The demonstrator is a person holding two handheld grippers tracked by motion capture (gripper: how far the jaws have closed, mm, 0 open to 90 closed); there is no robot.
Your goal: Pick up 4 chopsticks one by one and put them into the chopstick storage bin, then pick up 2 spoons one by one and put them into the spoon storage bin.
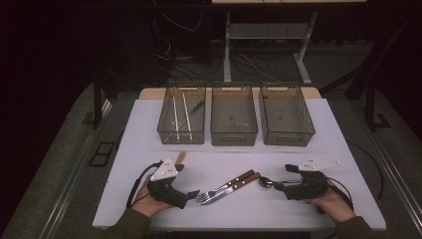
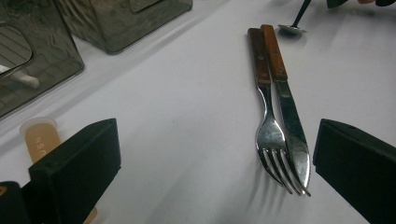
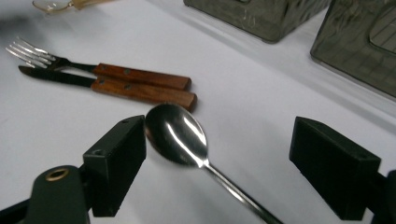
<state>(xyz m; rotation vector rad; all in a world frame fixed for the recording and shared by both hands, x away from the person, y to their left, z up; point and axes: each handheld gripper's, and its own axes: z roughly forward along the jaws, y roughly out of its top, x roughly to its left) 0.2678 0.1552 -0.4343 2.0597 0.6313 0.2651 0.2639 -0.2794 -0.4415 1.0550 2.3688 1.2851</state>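
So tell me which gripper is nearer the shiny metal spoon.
Right. The right gripper has the shiny metal spoon between its open jaws; the left gripper sits beyond the fork and knife, well apart from it.

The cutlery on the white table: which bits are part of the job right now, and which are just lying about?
In the job:
spoon, between the right claw's open jaws
three grey bins

Lying about for now:
fork
knife
chopsticks in the left bin

1. High view: the room is dim and nearly black at the edges, and only the white cloth-covered tabletop (image 1: 149, 124) catches light.
2. Left gripper view: glare streaks the steel fork with a brown wooden handle (image 2: 267, 98), which casts soft shadows.
3. Right gripper view: the shiny steel spoon (image 3: 180, 135) gleams, its handle blurred, and the far corners are soft.
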